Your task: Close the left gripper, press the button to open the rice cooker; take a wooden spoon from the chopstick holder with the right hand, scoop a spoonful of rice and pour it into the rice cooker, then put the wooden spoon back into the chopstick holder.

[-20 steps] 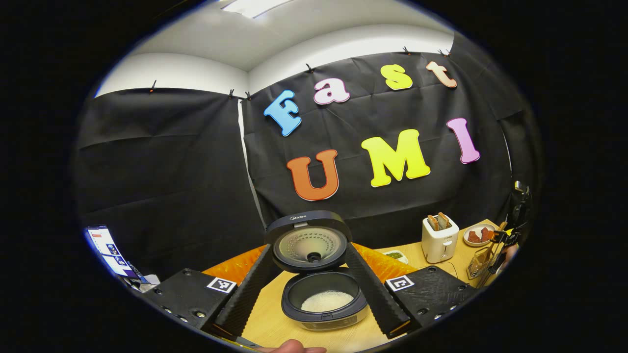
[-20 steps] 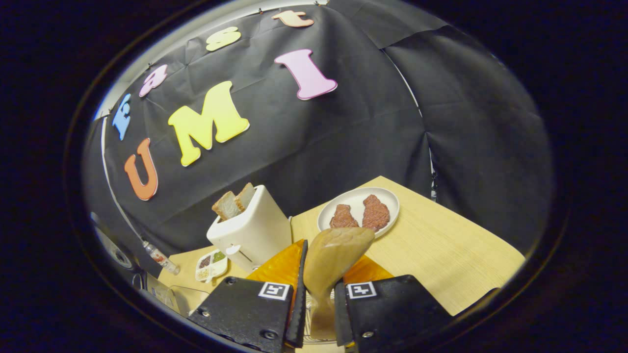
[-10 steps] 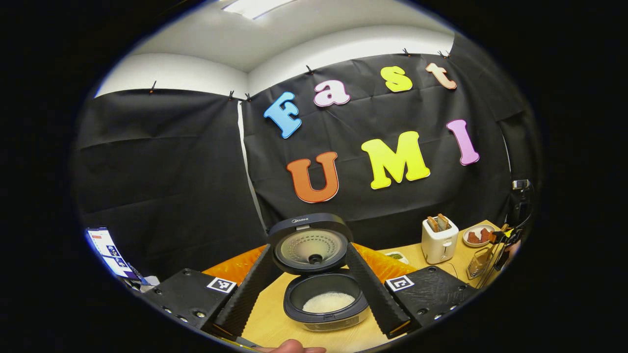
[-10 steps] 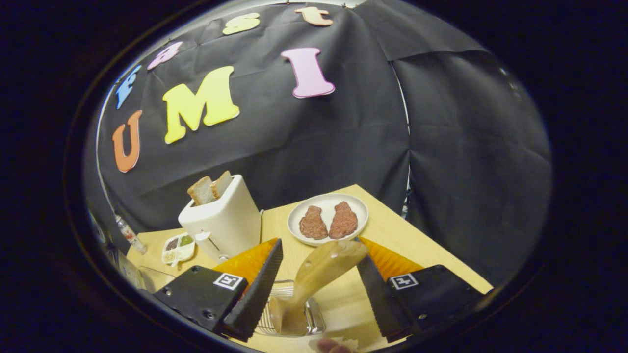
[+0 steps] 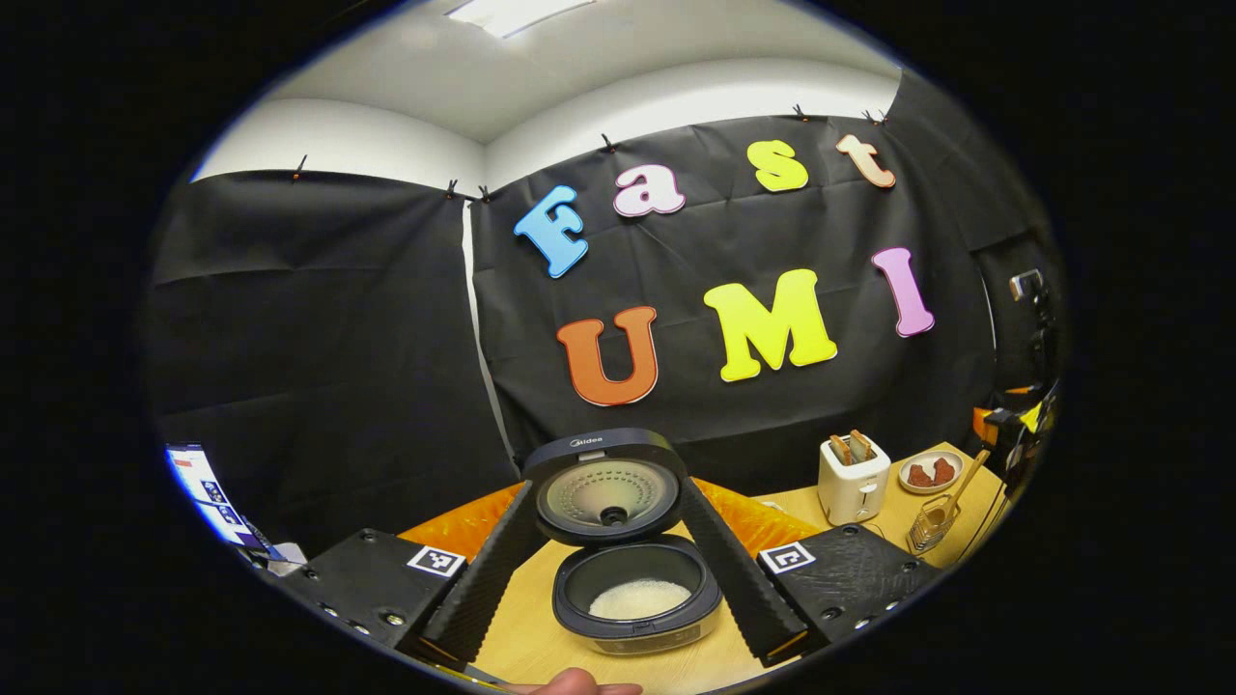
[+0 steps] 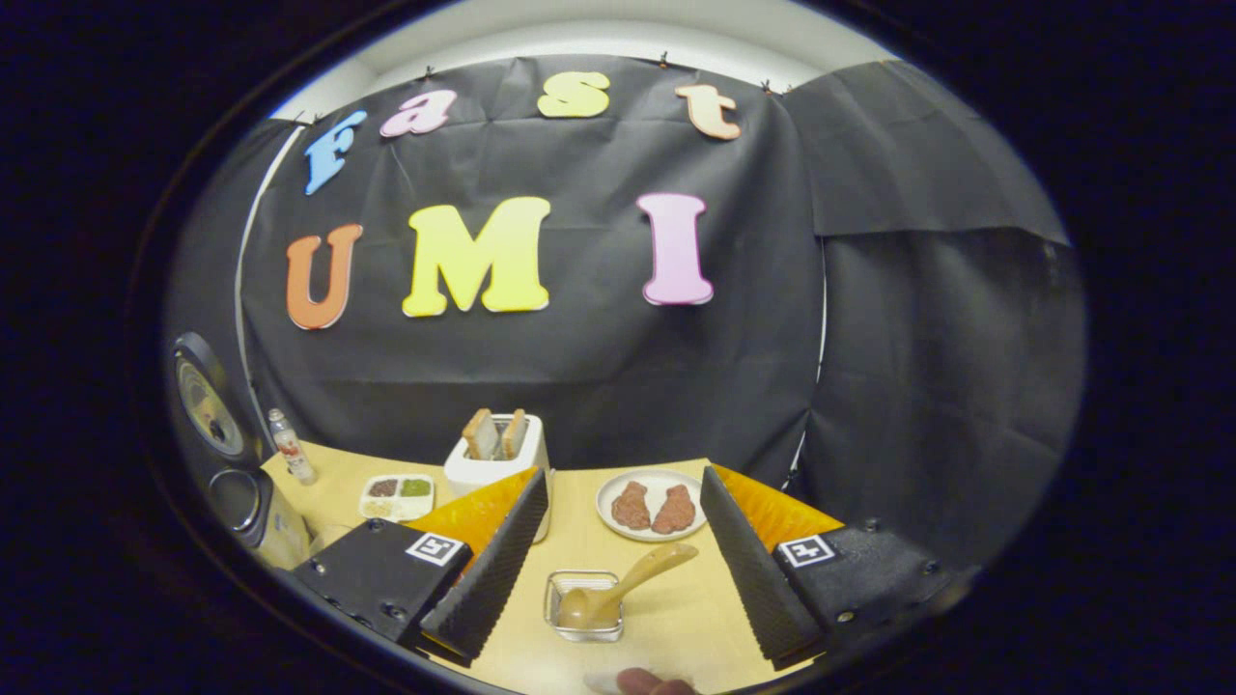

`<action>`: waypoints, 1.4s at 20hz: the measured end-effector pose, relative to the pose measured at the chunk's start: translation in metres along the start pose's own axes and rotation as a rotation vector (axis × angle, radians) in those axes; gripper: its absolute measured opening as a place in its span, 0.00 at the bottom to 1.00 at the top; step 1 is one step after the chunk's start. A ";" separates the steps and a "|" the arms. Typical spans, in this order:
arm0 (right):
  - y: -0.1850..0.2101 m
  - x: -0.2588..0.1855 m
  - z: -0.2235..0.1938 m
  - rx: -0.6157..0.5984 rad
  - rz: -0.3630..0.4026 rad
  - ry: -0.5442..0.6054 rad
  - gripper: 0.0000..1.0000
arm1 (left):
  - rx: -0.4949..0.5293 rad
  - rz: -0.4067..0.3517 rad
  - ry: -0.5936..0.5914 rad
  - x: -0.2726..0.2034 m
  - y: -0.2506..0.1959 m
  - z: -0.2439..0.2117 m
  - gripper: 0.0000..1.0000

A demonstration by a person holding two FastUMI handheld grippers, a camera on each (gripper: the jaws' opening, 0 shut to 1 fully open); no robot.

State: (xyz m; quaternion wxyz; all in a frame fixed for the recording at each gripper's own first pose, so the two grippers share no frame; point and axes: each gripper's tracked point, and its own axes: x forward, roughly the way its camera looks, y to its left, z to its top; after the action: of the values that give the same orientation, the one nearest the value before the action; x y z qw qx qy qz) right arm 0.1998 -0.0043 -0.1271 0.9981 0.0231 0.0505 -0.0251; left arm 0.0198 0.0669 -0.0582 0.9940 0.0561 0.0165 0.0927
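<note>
Wooden spoon (image 6: 628, 582) resting in chopstick holder (image 6: 583, 605), rice cooker (image 5: 637, 598) lid up; both claws wide, empty: retreat right claw (image 6: 618, 579) straight, clear of handle.

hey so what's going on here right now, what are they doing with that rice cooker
The rice cooker stands open with white rice in its pot, framed by the open left gripper. The wooden spoon leans in the chopstick holder on the table. The right gripper is open and apart from it.

a recording booth: black cloth wall (image 6: 599, 386), tabletop (image 6: 676, 618) kitchenware.
</note>
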 end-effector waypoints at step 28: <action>0.073 -0.182 0.026 -0.167 0.225 0.092 1.00 | -0.215 0.005 0.544 0.246 0.024 -0.056 0.96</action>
State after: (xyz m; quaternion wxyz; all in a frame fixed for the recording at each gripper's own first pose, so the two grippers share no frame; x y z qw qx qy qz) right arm 0.0250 0.0756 -0.0794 0.9897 -0.0535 0.0951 0.0923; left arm 0.2547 0.1425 -0.1164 0.9530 -0.0766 0.2724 0.1081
